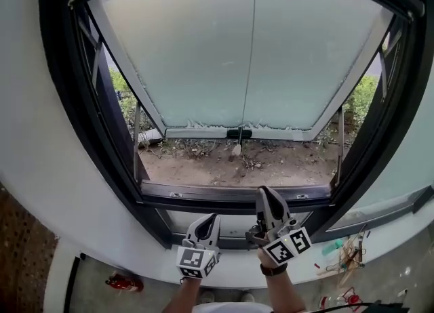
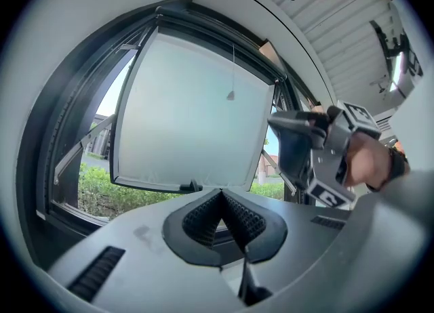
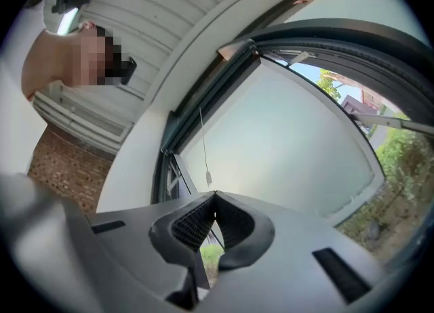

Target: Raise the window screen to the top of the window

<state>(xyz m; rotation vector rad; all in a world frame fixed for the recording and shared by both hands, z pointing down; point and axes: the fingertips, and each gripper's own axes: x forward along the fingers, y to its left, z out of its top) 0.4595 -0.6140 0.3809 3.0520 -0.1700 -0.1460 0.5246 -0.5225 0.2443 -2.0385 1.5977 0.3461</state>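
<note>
Left tongs [image 1: 213,217] and right tongs [image 1: 264,191] sit closed, empty; window screen [image 1: 237,54] top partly cropped.

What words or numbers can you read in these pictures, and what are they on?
None: no word, number or brand can be read anywhere.
The left gripper and the right gripper carry only black-and-white square patterns, not letters.
The small clutter at the lower right of the head view is too small to read.

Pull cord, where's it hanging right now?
In the head view the pull cord hangs down the middle of the window, ending by the black handle on the frosted panel's lower edge, above the right gripper.
</note>
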